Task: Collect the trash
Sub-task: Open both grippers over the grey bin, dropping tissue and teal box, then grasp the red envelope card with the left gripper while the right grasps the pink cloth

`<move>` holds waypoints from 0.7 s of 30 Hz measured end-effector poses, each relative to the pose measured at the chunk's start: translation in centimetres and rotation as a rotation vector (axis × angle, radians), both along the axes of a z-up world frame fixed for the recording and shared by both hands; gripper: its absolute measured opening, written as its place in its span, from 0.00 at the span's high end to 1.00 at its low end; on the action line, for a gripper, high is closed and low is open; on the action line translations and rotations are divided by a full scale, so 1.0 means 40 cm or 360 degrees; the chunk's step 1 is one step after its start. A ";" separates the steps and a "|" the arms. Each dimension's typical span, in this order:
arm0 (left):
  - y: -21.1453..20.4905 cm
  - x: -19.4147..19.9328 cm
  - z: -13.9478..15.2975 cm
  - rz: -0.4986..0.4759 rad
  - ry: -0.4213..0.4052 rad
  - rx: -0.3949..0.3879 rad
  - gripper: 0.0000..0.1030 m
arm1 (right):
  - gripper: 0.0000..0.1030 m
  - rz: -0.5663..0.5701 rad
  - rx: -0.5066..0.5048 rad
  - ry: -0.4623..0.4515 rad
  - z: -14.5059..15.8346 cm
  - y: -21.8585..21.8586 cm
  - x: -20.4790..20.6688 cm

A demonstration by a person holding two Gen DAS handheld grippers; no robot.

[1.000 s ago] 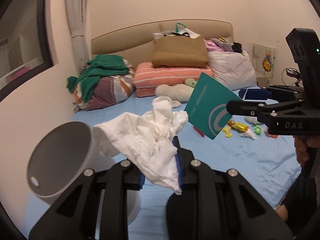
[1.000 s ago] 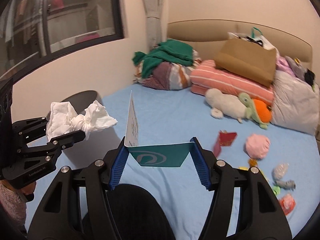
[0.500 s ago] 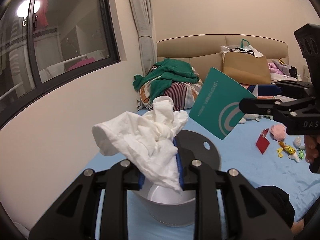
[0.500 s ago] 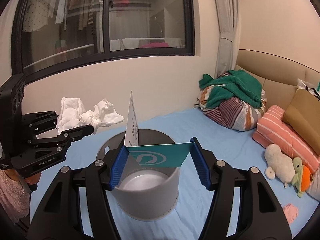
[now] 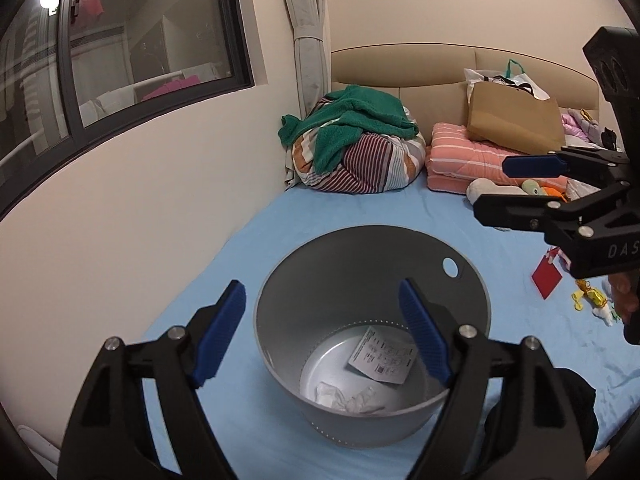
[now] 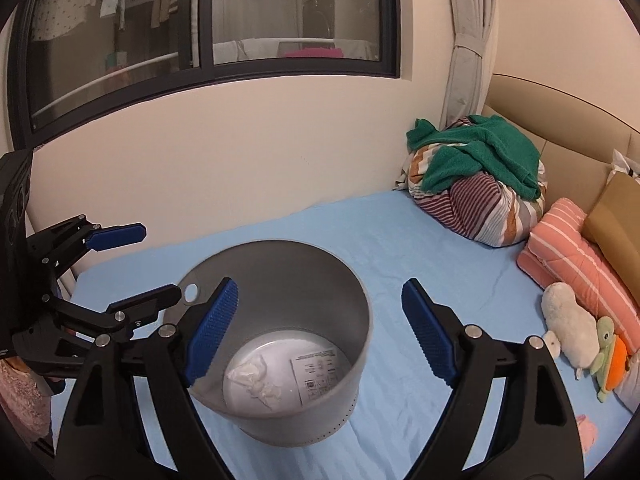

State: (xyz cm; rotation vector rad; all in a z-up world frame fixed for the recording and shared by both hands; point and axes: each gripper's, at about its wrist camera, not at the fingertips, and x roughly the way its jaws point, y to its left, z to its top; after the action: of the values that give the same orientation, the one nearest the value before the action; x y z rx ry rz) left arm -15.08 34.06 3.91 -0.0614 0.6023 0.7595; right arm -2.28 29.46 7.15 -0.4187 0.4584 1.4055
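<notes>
A grey round bin (image 5: pixel 360 264) stands on the blue bed sheet. On its bottom lie a crumpled white tissue (image 5: pixel 344 398) and a printed card (image 5: pixel 382 356), white side up. My left gripper (image 5: pixel 320 288) hangs over the bin's near rim, its jaws opening with nothing between them. My right gripper (image 5: pixel 494 184) is to the right of the bin, likewise opening and empty. In the right wrist view the right gripper (image 6: pixel 319 285) spans the bin (image 6: pixel 320 280), with the tissue (image 6: pixel 256 376) and card (image 6: pixel 316 372) below and the left gripper (image 6: pixel 160 262) at the left.
A red packet (image 5: pixel 546 280) and sweet wrappers (image 5: pixel 592 298) lie on the sheet right of the bin. A green towel on a striped bundle (image 5: pixel 352 120), a pink pillow (image 5: pixel 460 152), a paper bag (image 5: pixel 512 116) and a plush toy (image 6: pixel 568 328) crowd the headboard. The wall runs along the left.
Both grippers swung left from over the bed to above the bin and opened. The tissue left my left gripper and the green card left my right one; both now lie in the bin.
</notes>
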 end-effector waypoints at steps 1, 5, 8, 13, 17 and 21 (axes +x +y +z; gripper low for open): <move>-0.002 0.007 -0.004 -0.0015 0.0001 -0.0005 0.23 | 0.21 -0.0031 -0.0002 0.0003 -0.007 -0.011 0.013; -0.026 0.049 -0.021 -0.0113 0.0006 -0.0029 0.23 | 0.21 -0.0176 -0.0016 0.0007 -0.044 -0.087 0.075; -0.059 0.098 -0.038 -0.0207 0.0023 -0.0032 0.23 | 0.21 -0.0317 -0.0033 0.0021 -0.078 -0.161 0.131; -0.137 0.215 -0.080 -0.0418 0.0064 -0.0079 0.23 | 0.21 -0.0613 -0.0071 0.0067 -0.143 -0.321 0.234; -0.207 0.330 -0.131 -0.0586 0.0098 -0.0146 0.23 | 0.21 -0.0881 -0.0127 0.0058 -0.201 -0.455 0.314; -0.291 0.444 -0.186 -0.0740 0.0131 -0.0216 0.23 | 0.21 -0.1114 -0.0165 0.0100 -0.258 -0.585 0.394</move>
State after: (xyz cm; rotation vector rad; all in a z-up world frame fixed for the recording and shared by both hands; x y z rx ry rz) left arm 2.69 22.42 -3.51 -0.0131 0.7133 0.2709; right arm 13.49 6.07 -3.16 -0.2574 0.6545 0.7200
